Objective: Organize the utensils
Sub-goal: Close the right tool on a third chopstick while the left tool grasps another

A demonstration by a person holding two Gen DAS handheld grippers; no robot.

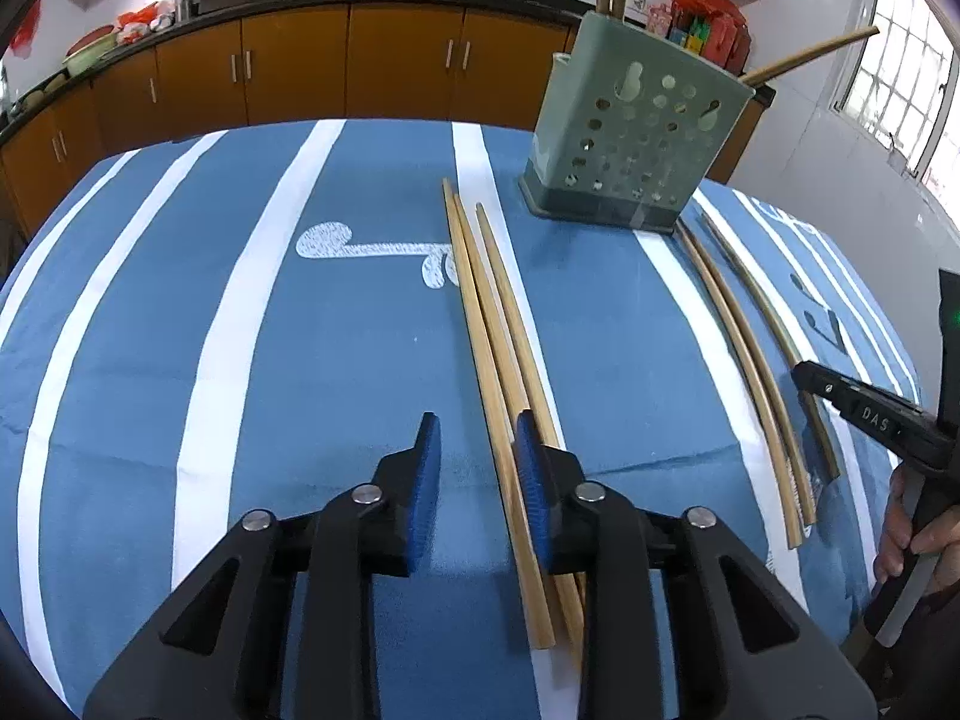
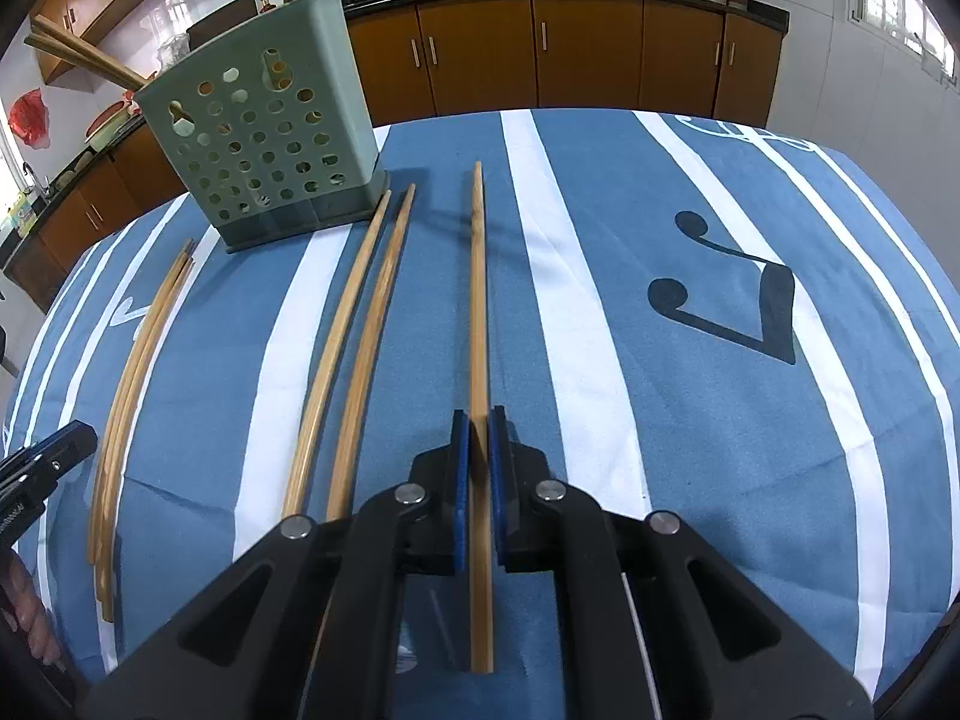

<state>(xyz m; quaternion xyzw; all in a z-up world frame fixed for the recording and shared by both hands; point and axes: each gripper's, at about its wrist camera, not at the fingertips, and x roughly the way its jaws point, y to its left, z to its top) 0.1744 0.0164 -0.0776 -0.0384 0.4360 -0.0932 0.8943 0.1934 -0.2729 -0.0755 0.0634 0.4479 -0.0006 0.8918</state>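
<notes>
wooden chopstick (image 2: 478,300), slim, straight, pale tan

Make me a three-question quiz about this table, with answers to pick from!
1. Where does the green holder stand?
A. on the kitchen counter
B. on the striped cloth
C. on the floor

2. What colour are the pads of the right gripper?
A. red
B. yellow
C. blue

3. What is the right gripper doing?
A. pinching one chopstick
B. standing wide open
C. gripping the holder

Answers: 1 B, its base sits on the cloth. 2 C, both pads show blue. 3 A, the pads press on the chopstick's sides.
</notes>
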